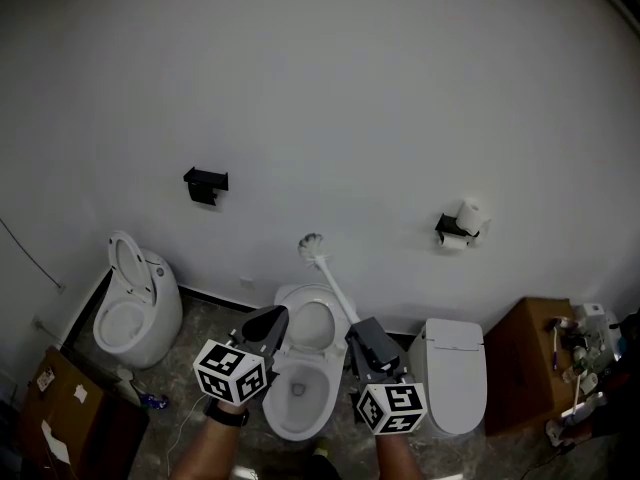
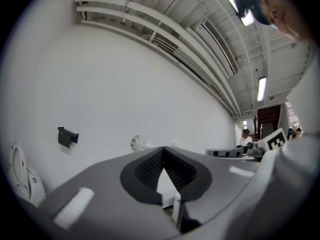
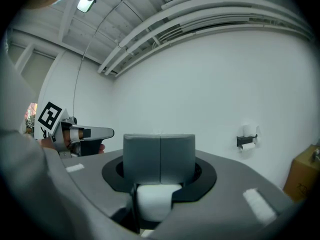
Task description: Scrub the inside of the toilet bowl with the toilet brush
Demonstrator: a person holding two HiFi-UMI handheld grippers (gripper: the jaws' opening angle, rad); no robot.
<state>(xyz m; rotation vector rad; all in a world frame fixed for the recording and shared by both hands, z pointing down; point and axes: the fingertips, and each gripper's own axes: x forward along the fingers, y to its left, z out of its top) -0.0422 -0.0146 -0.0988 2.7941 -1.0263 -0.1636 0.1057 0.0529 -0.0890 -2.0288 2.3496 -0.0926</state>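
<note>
Left of the middle toilet (image 1: 320, 408), a rounded white toilet (image 1: 135, 313) stands with its lid raised. At the middle toilet's left side, the left gripper (image 1: 270, 321) has its grey ribbed jaws meeting at the tips, with nothing between them. Above the glossy oval bowl the toilet brush (image 1: 330, 280) slants upward, its bristly white head before the wall and its smooth white handle clamped in the right gripper (image 1: 362, 334). Right of the middle toilet sits a boxy toilet (image 1: 455, 373), lid down.
</note>
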